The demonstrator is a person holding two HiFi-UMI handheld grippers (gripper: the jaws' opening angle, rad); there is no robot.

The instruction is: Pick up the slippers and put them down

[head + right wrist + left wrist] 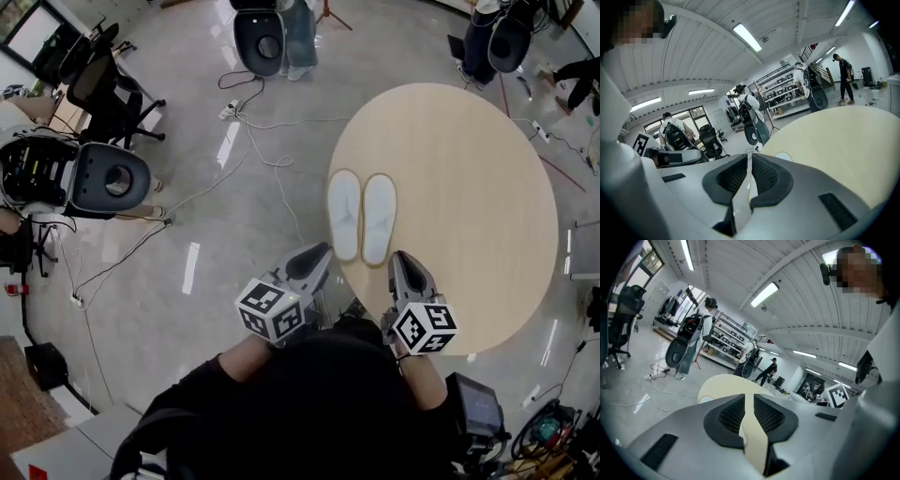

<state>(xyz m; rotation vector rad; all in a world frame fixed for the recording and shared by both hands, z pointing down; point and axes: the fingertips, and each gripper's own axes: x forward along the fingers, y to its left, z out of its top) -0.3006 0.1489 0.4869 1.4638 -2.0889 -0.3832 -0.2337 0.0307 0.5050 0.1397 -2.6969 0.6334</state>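
Two white slippers lie side by side on the round beige table [469,150], the left slipper [344,214] and the right slipper [379,217], toes away from me. My left gripper [320,251] hovers just off the table's near-left edge, close to the left slipper's heel, shut and empty. My right gripper [400,259] is over the table's near edge, just behind and to the right of the right slipper's heel, also shut on nothing. In the left gripper view the shut gripper [749,397] points at the table, a slipper end [706,399] showing. The right gripper view shows the gripper [750,157] shut, a slipper end [783,156] ahead.
White cables [267,150] trail across the glossy floor left of the table. Office chairs [108,89] and a round black seat [112,180] stand at the far left. People stand beyond the table [295,37]. A dark device [473,405] sits by my right side.
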